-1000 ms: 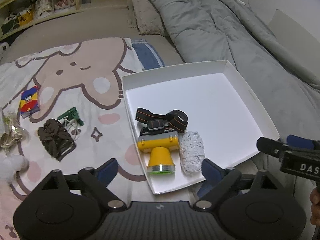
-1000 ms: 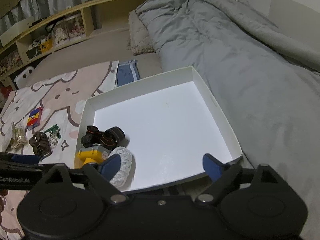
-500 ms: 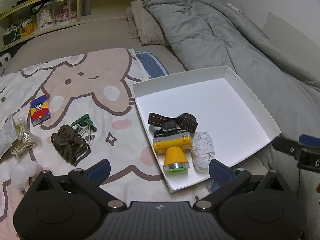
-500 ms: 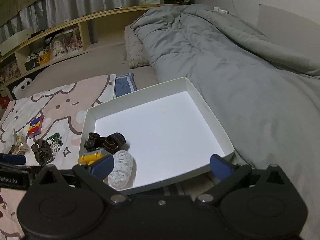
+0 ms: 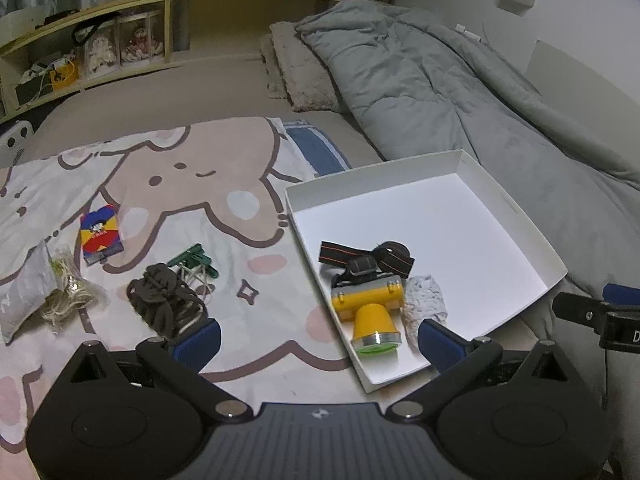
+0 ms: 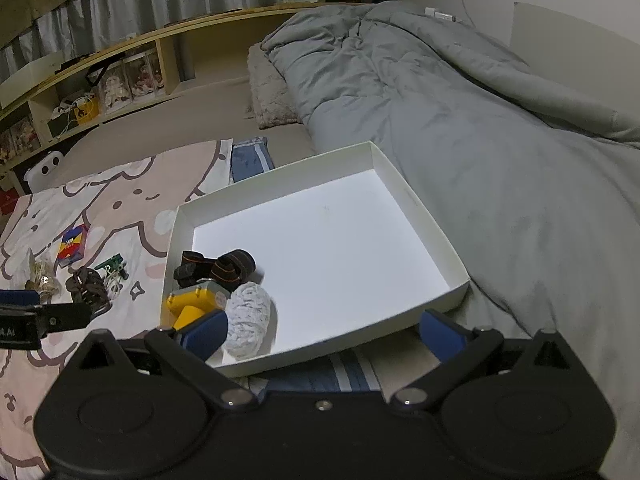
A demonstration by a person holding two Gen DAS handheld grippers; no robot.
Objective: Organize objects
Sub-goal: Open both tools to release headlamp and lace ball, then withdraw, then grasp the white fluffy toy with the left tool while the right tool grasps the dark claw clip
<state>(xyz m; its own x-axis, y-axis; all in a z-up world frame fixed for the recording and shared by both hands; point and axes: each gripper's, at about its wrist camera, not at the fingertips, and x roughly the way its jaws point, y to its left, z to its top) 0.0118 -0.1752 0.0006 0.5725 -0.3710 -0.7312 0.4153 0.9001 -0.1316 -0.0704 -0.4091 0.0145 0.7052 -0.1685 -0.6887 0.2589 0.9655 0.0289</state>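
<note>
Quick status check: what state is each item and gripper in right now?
White box: open, mostly bare
Headlamp: in box
White cloth bundle: in box, beside headlamp
Card pack: on blanket
Green clip: on blanket
Left gripper: open, nothing between
Right gripper: open, nothing between

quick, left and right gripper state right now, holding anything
Left gripper: open, jaws have just been opening, nothing between them.
Right gripper: open, jaws have just been opening, holding nothing, above the near edge of the white box.

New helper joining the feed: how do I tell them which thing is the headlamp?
Find the white tray on the bed beside the grey duvet. In its near left corner lies the headlamp: the only yellow item, striped strap attached, next to a white crumpled wad.
</note>
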